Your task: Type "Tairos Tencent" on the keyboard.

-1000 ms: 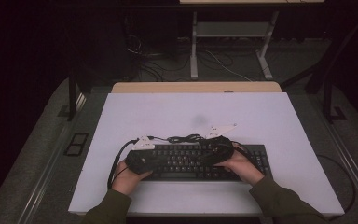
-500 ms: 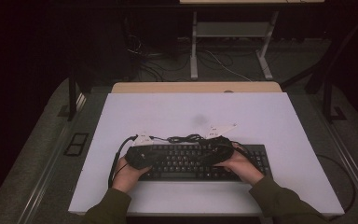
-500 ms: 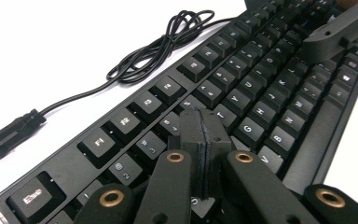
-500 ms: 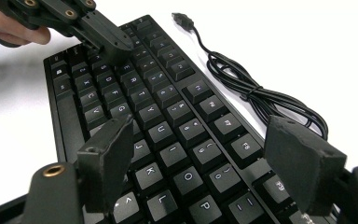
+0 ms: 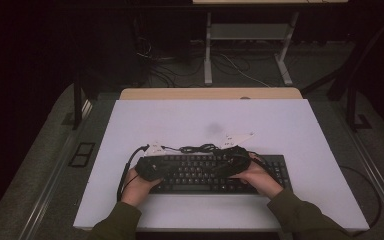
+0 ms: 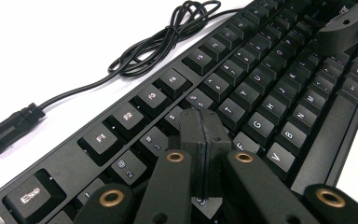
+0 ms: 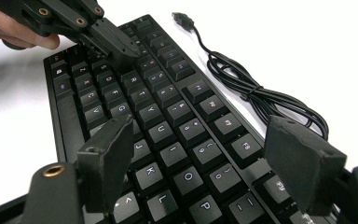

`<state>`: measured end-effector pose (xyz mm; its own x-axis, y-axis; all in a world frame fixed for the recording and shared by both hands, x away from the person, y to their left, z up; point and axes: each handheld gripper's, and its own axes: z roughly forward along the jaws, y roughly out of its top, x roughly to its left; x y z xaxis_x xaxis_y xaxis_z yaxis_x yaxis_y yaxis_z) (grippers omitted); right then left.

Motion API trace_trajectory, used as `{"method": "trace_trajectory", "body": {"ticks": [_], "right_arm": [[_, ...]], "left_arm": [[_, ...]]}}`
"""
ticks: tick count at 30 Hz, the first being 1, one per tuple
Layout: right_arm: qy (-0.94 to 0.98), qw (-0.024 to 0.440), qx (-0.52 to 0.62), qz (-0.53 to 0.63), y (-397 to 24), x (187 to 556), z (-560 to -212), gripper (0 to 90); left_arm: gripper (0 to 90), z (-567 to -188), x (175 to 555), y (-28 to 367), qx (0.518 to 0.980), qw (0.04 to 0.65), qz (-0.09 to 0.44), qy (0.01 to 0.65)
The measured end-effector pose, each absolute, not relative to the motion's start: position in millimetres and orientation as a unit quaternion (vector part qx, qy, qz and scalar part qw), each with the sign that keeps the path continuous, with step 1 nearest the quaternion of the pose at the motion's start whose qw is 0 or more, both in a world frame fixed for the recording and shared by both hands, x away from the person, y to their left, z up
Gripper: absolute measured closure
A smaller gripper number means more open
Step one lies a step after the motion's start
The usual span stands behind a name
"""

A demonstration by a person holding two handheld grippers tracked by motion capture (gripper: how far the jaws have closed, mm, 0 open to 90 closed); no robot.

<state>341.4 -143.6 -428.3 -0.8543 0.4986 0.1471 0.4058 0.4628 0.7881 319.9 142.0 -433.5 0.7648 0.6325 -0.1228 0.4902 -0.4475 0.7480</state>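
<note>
The white table (image 5: 300,130) carries a black keyboard (image 5: 215,172) lying flat along its near edge, long side parallel to that edge. The keyboard's cable (image 5: 200,148) lies bundled in loose loops on the table just behind the keyboard, its plug end (image 7: 182,18) resting free on the white surface.

A person's hands come in from the near side, each holding a gripper over the keys. The left gripper (image 6: 200,135) hangs over the keyboard's left part with its jaws pressed fully together and nothing between them; its tip sits low over the number and letter rows, though whether it touches a key cannot be told. The right gripper (image 7: 200,154) hovers over the right-hand letter keys, jaws standing wide apart and empty.
</note>
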Motion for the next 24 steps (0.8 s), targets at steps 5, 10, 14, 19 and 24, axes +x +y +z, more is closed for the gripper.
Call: {"method": "trace_trajectory", "body": {"ticks": [5,10,14,19,24], "right_arm": [[0.854,0.052,0.265,0.446,-143.6,341.5,-428.5,24.2],[0.853,0.052,0.265,0.446,-143.9,341.7,-428.5,24.2],[0.854,0.052,0.265,0.445,-143.6,341.5,-428.5,24.2],[0.854,0.051,0.265,0.446,-143.5,341.6,-428.7,24.2],[0.853,0.050,0.266,0.446,-144.0,341.9,-428.3,24.2]], "left_arm": [[88.7,-433.9,319.9,142.0,0.846,0.408,0.086,0.332],[88.7,-435.4,320.8,142.5,0.849,0.403,0.082,0.331],[88.7,-435.5,320.6,142.3,0.849,0.403,0.082,0.331],[88.7,-435.0,320.4,142.4,0.849,0.404,0.082,0.330],[88.7,-433.8,319.2,142.2,0.848,0.406,0.082,0.329]]}}
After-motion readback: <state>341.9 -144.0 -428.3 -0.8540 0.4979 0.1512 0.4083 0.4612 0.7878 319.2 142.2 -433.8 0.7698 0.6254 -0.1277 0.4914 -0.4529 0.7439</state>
